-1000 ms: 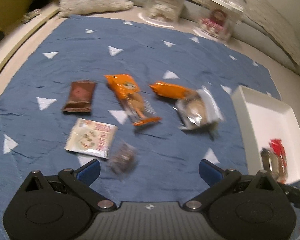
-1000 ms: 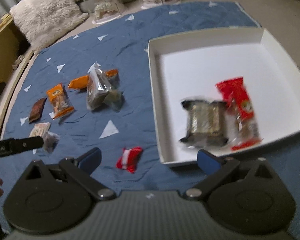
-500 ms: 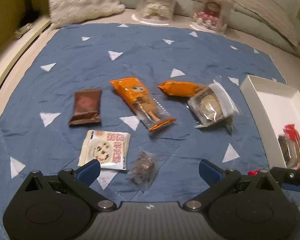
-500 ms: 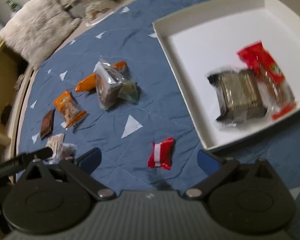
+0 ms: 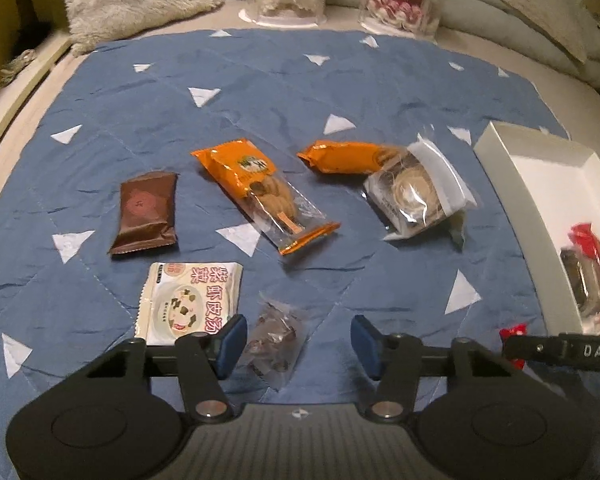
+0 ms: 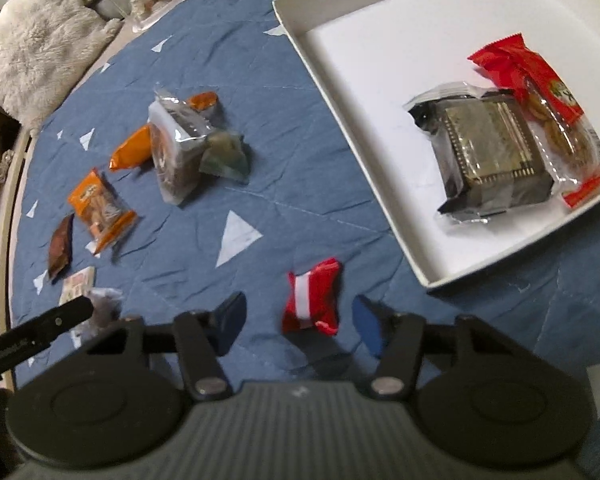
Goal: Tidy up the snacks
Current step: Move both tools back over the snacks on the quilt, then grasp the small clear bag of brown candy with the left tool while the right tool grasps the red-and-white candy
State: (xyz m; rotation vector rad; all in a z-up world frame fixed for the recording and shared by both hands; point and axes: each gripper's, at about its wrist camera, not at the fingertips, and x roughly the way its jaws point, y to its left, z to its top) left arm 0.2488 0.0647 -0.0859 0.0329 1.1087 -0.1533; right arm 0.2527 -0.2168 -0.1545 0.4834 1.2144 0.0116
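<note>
As both tongs close, snacks [image 5: 274, 334] lie between, ungripped.

Snacks [image 5: 267, 194] left of tray [image 5: 512, 184]

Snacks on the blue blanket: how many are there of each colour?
Orange packets: 2
See-through packets: 2
Brown packet: 1
White packet: 1
Red packet: 1
Green packet: 1
Total: 8
</note>
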